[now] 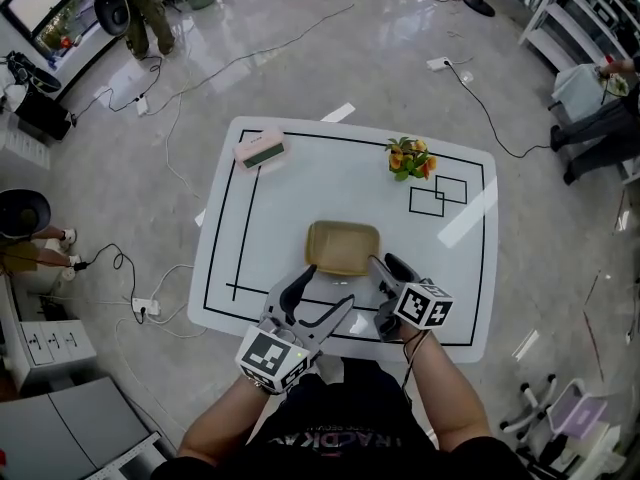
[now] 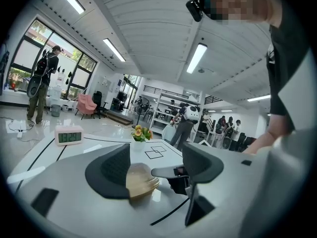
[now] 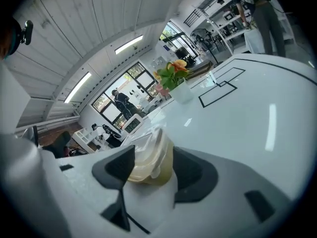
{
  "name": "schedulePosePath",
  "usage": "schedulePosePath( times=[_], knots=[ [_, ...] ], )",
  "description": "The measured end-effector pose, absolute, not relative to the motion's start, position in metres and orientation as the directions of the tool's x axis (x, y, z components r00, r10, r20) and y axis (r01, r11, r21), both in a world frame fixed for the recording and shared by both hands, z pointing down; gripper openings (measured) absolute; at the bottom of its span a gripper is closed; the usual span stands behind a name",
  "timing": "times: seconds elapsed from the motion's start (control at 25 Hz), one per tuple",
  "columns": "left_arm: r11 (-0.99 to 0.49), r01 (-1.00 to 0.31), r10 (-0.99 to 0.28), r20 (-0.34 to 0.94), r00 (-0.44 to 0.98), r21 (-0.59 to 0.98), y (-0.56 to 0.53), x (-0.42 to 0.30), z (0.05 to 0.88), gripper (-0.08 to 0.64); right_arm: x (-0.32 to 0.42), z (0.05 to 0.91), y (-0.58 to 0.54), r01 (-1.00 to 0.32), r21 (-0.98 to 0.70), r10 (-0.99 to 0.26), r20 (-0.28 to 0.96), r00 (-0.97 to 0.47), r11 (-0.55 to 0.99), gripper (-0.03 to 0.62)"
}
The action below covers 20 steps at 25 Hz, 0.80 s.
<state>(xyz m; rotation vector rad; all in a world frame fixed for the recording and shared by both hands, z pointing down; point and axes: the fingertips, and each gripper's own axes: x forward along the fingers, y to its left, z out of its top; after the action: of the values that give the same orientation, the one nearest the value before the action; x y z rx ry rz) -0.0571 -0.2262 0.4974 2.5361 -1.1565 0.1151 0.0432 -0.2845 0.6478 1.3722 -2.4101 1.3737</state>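
The tan box sits mid-frame on the tabletop. My right tool stands open around its lower right corner; my left tool, also open and empty, is just below it.

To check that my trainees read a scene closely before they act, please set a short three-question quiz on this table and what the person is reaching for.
1. True or false: in the head view, the digital clock stands at the far left of the table and the flower pot at its far right.
2. Which thing lies nearest the left gripper? A the digital clock; B the flower pot; C the tan container.
3. Fill in: in the left gripper view, the left gripper's fingers stand ___, with nothing clamped.

Key: 1 true; 2 C; 3 open.
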Motion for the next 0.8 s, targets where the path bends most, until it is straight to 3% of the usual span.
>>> schedulePosePath(
  times=[0.32,0.8],
  knots=[
    [-0.598,-0.750,-0.718,0.226,0.658,0.283,-0.2252,-0.0576,0.4995,0.321,0.0383,0.6518,-0.2882,-0.678,-0.708,-0.648,0.425,-0.632,0.197,0.238],
    [-0.593,-0.753,-0.720,0.230,0.654,0.284,-0.2197,-0.0580,0.5003,0.321,0.0465,0.6527,-0.2879,-0.680,-0.709,-0.660,0.422,-0.622,0.187,0.161]
  ],
)
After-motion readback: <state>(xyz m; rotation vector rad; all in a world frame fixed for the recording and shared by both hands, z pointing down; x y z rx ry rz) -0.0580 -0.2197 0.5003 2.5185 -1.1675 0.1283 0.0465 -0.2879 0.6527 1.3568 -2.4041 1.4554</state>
